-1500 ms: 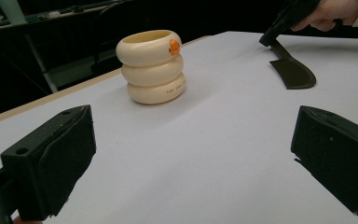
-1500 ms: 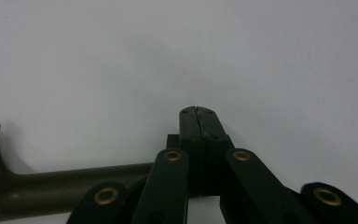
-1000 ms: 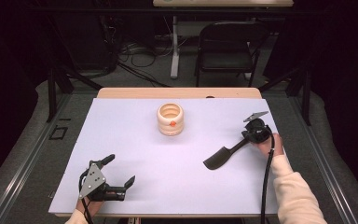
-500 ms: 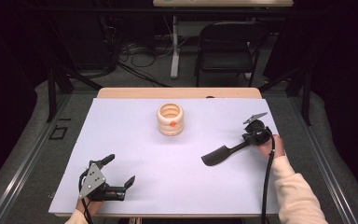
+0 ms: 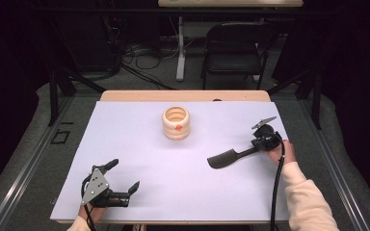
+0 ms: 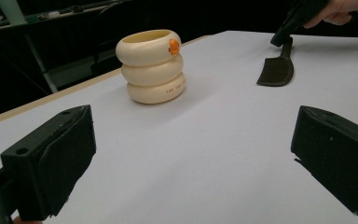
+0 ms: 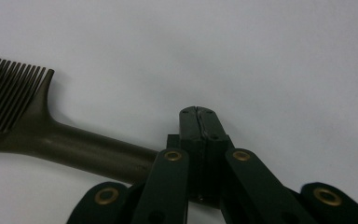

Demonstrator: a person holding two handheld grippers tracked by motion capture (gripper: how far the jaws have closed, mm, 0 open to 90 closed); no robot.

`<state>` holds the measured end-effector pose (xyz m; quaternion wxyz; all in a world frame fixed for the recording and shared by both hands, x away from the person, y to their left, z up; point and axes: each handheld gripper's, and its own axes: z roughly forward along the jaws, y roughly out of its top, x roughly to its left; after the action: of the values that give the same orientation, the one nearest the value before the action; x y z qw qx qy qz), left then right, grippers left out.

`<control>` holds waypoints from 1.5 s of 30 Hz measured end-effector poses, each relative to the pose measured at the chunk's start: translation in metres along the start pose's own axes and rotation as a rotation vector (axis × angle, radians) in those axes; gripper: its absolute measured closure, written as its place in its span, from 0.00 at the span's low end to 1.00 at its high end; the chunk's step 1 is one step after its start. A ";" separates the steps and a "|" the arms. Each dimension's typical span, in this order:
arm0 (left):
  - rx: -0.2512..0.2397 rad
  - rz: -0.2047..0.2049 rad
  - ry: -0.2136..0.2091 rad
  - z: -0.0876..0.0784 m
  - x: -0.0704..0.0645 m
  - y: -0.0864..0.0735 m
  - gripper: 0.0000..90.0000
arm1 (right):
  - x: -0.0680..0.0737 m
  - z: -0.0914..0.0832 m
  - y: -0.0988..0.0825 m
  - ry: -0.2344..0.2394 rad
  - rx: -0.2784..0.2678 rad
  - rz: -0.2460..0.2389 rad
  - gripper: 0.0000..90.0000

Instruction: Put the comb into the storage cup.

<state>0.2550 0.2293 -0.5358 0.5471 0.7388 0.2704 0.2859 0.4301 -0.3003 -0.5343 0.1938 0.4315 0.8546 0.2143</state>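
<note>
At about seven o'clock on the white table (image 5: pixel 183 192) lies the left gripper (image 5: pixel 123 177), its jaws spread wide with nothing between them. In the left gripper view the two black pads (image 6: pixel 51 163) stand far apart over bare tabletop, and the cream ringed cup (image 6: pixel 153 66) shows beyond them at eleven o'clock.

That cup (image 5: pixel 176 122) stands upright near the middle of the table, toward twelve o'clock, with a small orange mark on its side. It is well apart from both grippers.

At about three o'clock the right gripper (image 5: pixel 253 148) is held in a hand (image 5: pixel 283 150) in a cream sleeve. Its jaws are pressed together on the end of the handle of a dark comb (image 5: pixel 225 158), which lies flat on the table with its toothed head pointing toward the middle. In the right gripper view the comb (image 7: pixel 51 140) runs off to nine o'clock from the closed jaws, teeth fanned at the upper left.
</note>
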 end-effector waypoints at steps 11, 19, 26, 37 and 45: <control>0.003 -0.002 0.000 0.000 0.000 0.000 0.00 | 0.001 -0.004 -0.003 0.009 0.033 0.010 1.00; 0.001 -0.001 0.001 0.000 0.000 0.000 0.00 | 0.004 -0.007 -0.006 0.014 0.045 0.012 1.00; 0.001 0.003 -0.001 -0.001 0.000 0.001 0.00 | 0.005 -0.009 -0.009 0.018 0.056 0.018 1.00; 0.002 0.002 -0.001 0.000 0.000 0.000 0.00 | 0.008 -0.012 -0.012 0.032 0.079 0.013 1.00; 0.000 0.003 0.006 -0.001 0.000 0.001 0.00 | 0.015 -0.016 -0.014 0.048 0.083 0.002 1.00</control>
<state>0.2543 0.2296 -0.5350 0.5458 0.7384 0.2709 0.2887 0.4049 -0.2985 -0.5306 0.1551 0.4346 0.8667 0.1893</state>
